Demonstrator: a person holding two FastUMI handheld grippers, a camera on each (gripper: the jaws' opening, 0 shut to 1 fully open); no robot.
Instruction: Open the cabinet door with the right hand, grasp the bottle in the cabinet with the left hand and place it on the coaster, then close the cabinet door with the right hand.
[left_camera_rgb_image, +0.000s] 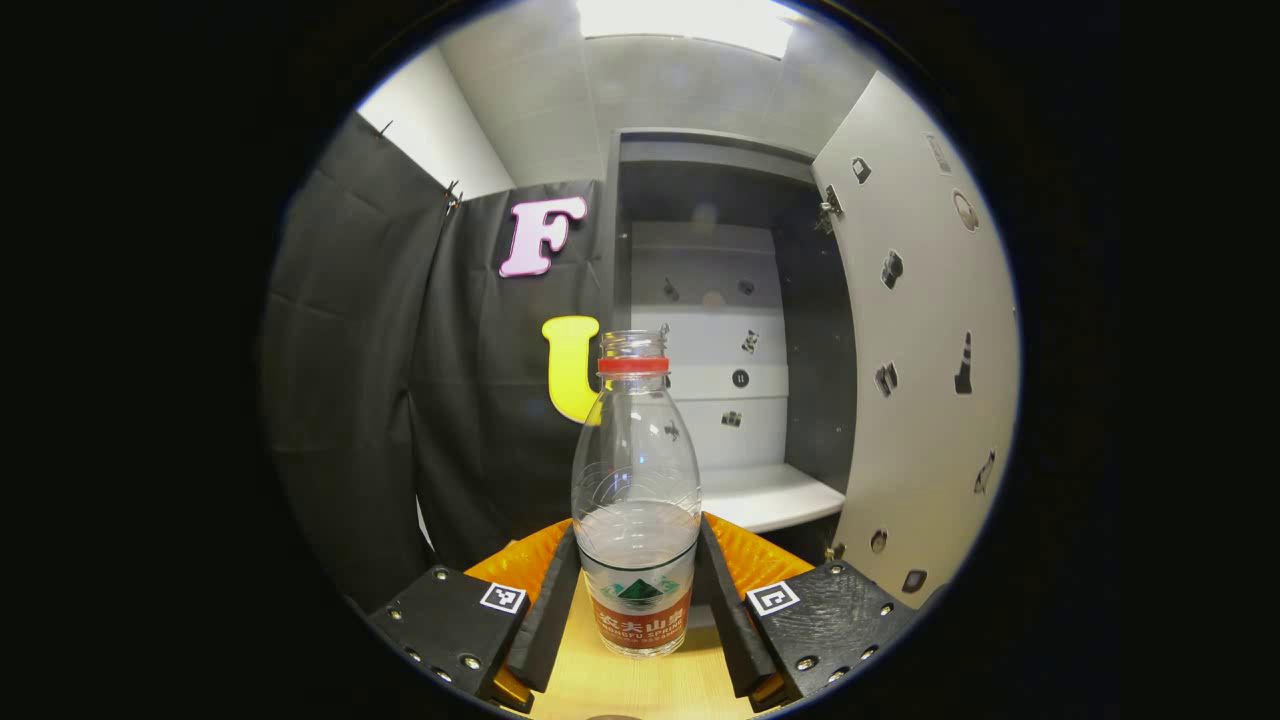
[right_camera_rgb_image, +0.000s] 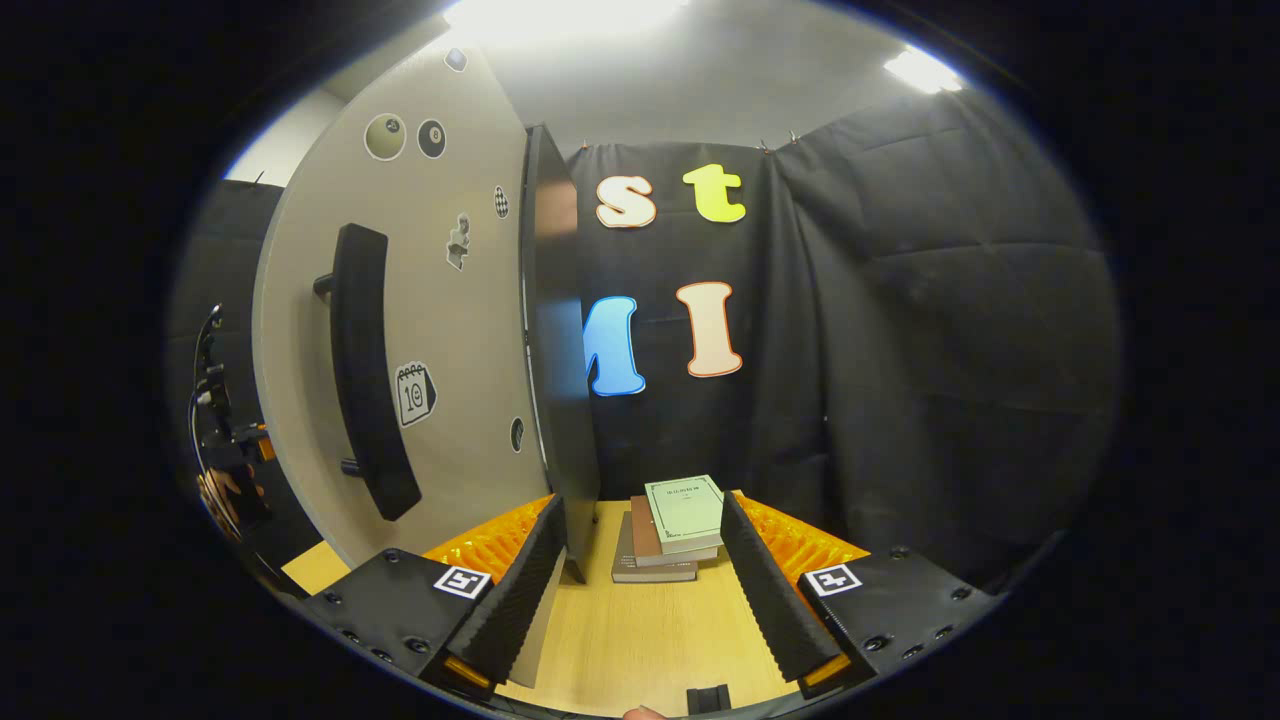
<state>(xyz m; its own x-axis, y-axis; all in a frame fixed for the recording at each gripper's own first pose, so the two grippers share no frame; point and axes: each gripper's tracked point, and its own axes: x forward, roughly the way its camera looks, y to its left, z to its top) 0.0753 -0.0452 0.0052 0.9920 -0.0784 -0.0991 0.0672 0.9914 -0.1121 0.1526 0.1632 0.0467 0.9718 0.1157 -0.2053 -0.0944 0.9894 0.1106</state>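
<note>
A clear, uncapped bottle (left_camera_rgb_image: 637, 500) with a red neck ring and a red and green label stands upright on the wooden table (left_camera_rgb_image: 640, 690). My left gripper (left_camera_rgb_image: 638, 527) is shut on it, one finger pressed against each side at label height. Behind it the cabinet (left_camera_rgb_image: 720, 300) stands open with a white shelf (left_camera_rgb_image: 765, 495); its door (left_camera_rgb_image: 920, 350) is swung out to the right. In the right gripper view, the door (right_camera_rgb_image: 440, 300) with its black handle (right_camera_rgb_image: 365, 370) hangs at the left. My right gripper (right_camera_rgb_image: 640, 585) is open, the door's lower edge just inside its left finger.
A small stack of books (right_camera_rgb_image: 672, 530) lies on the table (right_camera_rgb_image: 640, 640) ahead of the right gripper. The other gripper and a hand (right_camera_rgb_image: 225, 450) show at the far left past the door. Black cloth walls close in the booth.
</note>
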